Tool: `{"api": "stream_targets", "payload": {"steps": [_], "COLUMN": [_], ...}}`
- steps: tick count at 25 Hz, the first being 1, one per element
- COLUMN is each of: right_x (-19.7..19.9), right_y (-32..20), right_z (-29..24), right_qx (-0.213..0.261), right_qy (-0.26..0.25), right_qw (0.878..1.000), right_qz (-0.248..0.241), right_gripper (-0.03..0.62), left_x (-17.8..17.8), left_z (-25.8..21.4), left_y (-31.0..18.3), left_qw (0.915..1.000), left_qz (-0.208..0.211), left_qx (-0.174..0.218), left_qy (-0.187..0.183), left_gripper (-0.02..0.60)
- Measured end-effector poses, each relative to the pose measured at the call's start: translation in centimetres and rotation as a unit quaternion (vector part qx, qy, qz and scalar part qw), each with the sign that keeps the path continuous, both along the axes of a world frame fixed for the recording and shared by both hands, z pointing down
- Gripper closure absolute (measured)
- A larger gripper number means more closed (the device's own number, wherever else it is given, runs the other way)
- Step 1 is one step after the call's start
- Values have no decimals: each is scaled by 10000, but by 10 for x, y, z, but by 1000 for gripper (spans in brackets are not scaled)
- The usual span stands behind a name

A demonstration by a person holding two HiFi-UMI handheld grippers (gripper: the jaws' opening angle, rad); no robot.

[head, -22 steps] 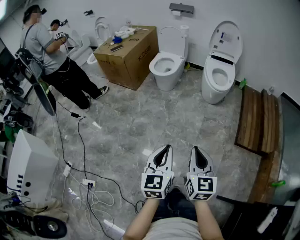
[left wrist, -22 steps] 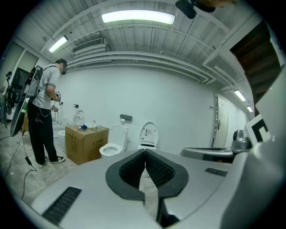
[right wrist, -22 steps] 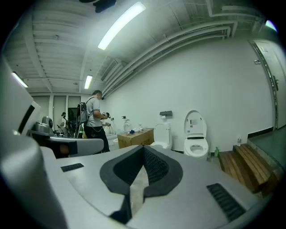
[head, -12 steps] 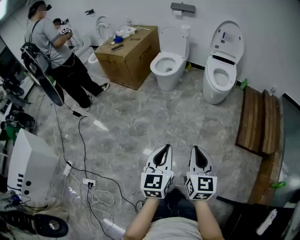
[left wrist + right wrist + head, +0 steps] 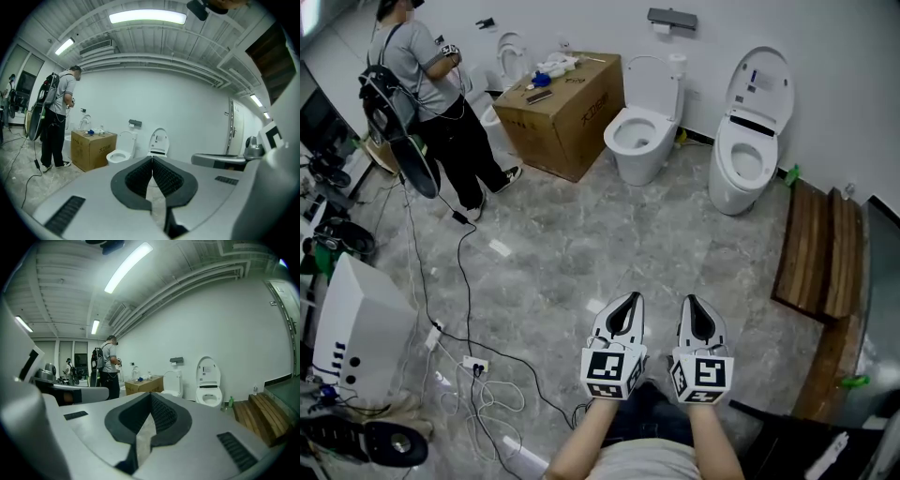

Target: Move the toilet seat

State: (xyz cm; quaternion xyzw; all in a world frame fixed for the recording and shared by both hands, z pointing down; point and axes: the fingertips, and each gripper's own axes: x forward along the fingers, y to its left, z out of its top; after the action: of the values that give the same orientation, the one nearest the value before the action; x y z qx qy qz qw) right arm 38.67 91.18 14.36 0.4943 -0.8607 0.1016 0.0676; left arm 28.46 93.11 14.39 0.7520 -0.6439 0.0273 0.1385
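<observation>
White toilet seat (image 5: 730, 164) lies well apart, far right. Left claw (image 5: 629, 298) and right claw (image 5: 691, 300) are closed, empty: approach first, then open one claw.

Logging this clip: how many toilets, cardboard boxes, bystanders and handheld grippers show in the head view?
White ceramic toilets: 3
Brown cardboard box: 1
Standing person in a grey shirt: 1
Handheld grippers: 2, the left gripper and the right gripper
Total: 7
</observation>
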Motion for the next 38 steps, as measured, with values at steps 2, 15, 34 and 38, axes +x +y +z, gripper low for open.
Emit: {"api": "stream_targets", "payload": {"steps": [2, 15, 34, 38], "right_x": [-1, -49, -161, -178], "right_y": [-2, -62, -214, -231], "right_z": [2, 16, 10, 10], "right_qx": [-16, -99, -73, -93], "right_qy": [5, -22, -20, 1], "right_qw": [10000, 9998, 10000, 10000], "right_qz": [-30, -186, 44, -5], "right_gripper": [579, 579, 579, 579], "left_x": [-2, -50, -163, -176], "left_z": [1, 16, 13, 14], "left_y": [-2, -58, -212, -229], "left_qw": [10000, 9998, 9999, 10000], "left_qz": [-27, -163, 46, 29], "left_qx": [-5, -90, -83, -94], "left_qy": [-18, -10, -45, -4], "left_gripper": [565, 565, 565, 565]}}
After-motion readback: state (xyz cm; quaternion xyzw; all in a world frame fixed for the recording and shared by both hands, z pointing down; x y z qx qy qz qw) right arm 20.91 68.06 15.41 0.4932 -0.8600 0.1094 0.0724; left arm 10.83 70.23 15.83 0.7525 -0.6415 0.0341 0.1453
